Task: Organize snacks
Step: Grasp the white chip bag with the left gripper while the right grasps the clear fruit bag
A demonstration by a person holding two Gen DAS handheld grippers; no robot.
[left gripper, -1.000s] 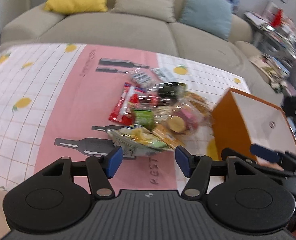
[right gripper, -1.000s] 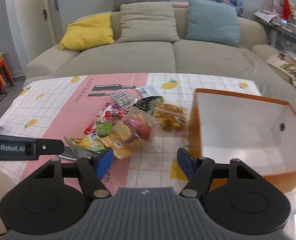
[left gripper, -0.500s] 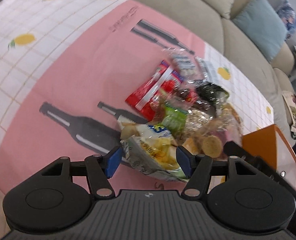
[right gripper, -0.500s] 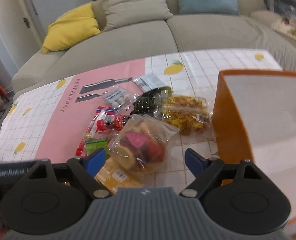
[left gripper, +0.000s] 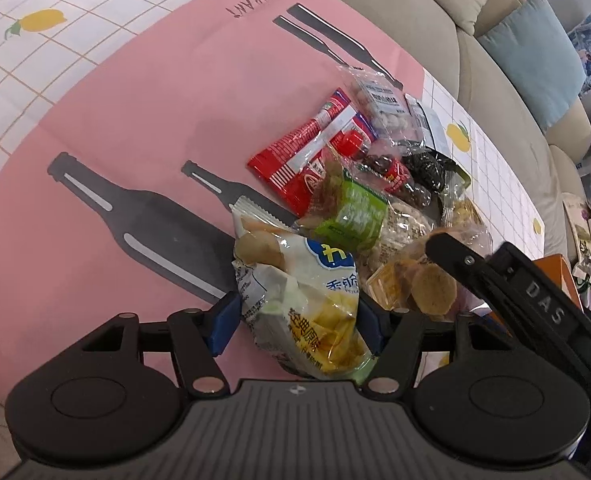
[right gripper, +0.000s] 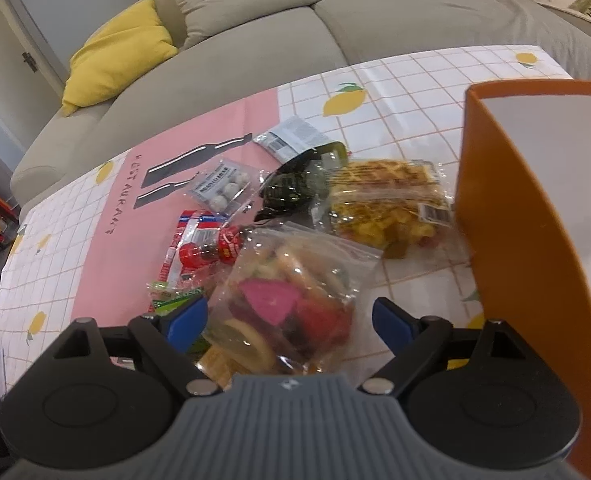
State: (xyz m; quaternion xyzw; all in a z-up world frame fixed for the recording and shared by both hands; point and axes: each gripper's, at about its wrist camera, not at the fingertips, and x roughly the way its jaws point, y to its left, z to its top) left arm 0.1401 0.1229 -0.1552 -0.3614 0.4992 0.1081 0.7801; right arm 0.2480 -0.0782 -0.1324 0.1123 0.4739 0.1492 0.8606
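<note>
On the pink-and-white tablecloth (left gripper: 115,128), in front of the sofa (right gripper: 335,28):

Setting: a pile of snack packets lies mid-table; the orange box (right gripper: 507,216) stands at its right, open side up, and nothing shows inside it from here.

Step in hand: the first pick-ups, as judged from the pile lying loose and the box showing nothing in it. Both tongs are lowered onto the near edge of the pile.

Left gripper (left gripper: 297,318): jaws wide, one blue pad on each side of the crisp packet (left gripper: 303,300), which lies at the near left of the pile. The right pad is hidden behind the packet, so contact cannot be confirmed; the packet rests on the cloth, not lifted.

Right gripper (right gripper: 287,322): jaws wide apart, straddling the clear bag of dried fruit (right gripper: 291,300). A gap shows at the right pad; nothing is gripped.

Pose: both tools pitch steeply down toward the table; in the left view, the right tool's black body crosses at the right, close beside the left one.

Other snacks: red packet (left gripper: 307,148), green packet (left gripper: 353,212), waffle bag (right gripper: 387,204), all farther off.

Next move: probably close each pair of jaws on its bag, gently, since both bags crush easily, then carry them right to the box.
</note>
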